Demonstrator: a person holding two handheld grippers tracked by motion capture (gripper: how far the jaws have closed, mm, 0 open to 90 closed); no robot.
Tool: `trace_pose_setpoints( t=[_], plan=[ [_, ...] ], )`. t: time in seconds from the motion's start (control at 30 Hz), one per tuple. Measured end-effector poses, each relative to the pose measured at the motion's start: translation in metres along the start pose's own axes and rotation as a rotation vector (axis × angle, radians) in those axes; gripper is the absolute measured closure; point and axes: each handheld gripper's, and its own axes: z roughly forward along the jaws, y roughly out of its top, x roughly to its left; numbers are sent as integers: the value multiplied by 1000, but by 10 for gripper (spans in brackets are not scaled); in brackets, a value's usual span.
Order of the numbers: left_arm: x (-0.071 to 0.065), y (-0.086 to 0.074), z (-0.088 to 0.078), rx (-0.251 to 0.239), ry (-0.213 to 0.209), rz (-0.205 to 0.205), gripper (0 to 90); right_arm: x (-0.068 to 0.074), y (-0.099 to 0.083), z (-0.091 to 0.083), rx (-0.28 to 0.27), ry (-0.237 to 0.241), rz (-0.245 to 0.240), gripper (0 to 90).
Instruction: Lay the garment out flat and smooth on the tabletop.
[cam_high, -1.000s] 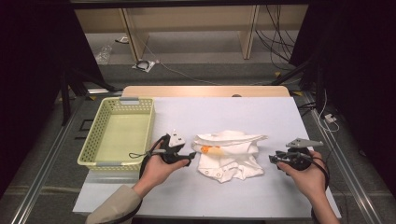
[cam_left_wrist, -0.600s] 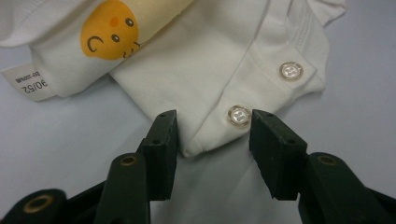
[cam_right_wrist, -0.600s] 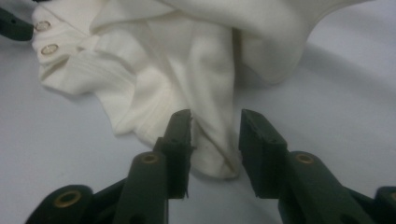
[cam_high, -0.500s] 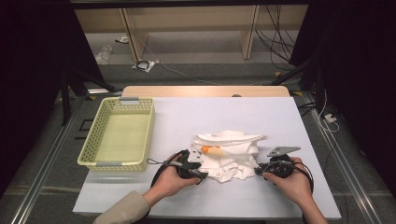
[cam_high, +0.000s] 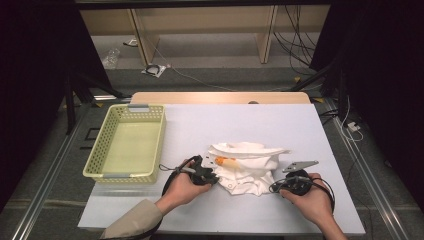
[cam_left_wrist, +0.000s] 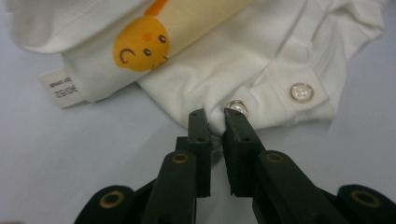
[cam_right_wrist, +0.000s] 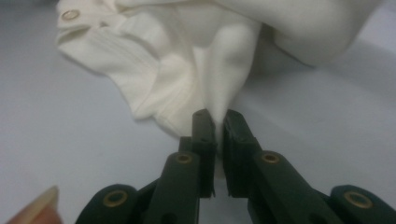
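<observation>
A crumpled white baby garment (cam_high: 247, 167) with an orange print and metal snaps lies on the white table (cam_high: 240, 122). My left gripper (cam_high: 216, 179) is at its left edge; its jaws have just been closing and now pinch a fold of the white garment (cam_left_wrist: 261, 60) beside a snap. My right gripper (cam_high: 274, 187) is at the cloth's right edge; its jaws have also just been closing and clamp a ridge of the garment (cam_right_wrist: 196, 60). In its own view each pair of jaws, left gripper (cam_left_wrist: 216, 116) and right gripper (cam_right_wrist: 215, 116), has fabric squeezed between the pads.
A pale yellow mesh basket (cam_high: 97, 161) stands on the table's left side. Wooden shelving, cables and a black frame lie beyond the far edge. Bare tabletop surrounds the garment.
Both hands moved inward from either side to the garment's edges. Both pairs of jaws closed from open onto the cloth.
</observation>
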Motion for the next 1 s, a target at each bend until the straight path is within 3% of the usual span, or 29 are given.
trace_pose_setpoints(
  t=[0.17, 0.27, 0.4, 0.53, 0.6, 0.7, 0.83, 0.9, 1.0],
  plan=[
    [14, 8, -7, -42, 51, -23, 816, 26, -2, 0, 25, 40, -25, 851],
    [21, 12, -11, -63, 75, -28, 815, 47, -3, 1, 42, 94, -37, 851],
    [25, 16, -11, -79, 96, -27, 814, 71, -2, 6, 61, 138, -70, 851],
    [26, 16, -9, -86, 108, -23, 807, 86, 1, 9, 56, 172, -94, 816],
    [25, 14, -9, -78, 104, -12, 779, 85, 4, 6, 39, 200, -95, 740],
    [24, 11, -13, -73, 89, -30, 619, 82, 10, -9, -28, 207, -82, 670],
    [18, 7, -24, -89, 69, -55, 461, 67, 23, -36, -151, 160, -71, 551],
    [12, 5, -26, -76, 57, -57, 410, 53, 31, -43, -203, 94, -90, 480],
    [5, 2, -24, -67, 23, -49, 397, 33, 43, -43, -219, 47, -89, 373]
  ],
)
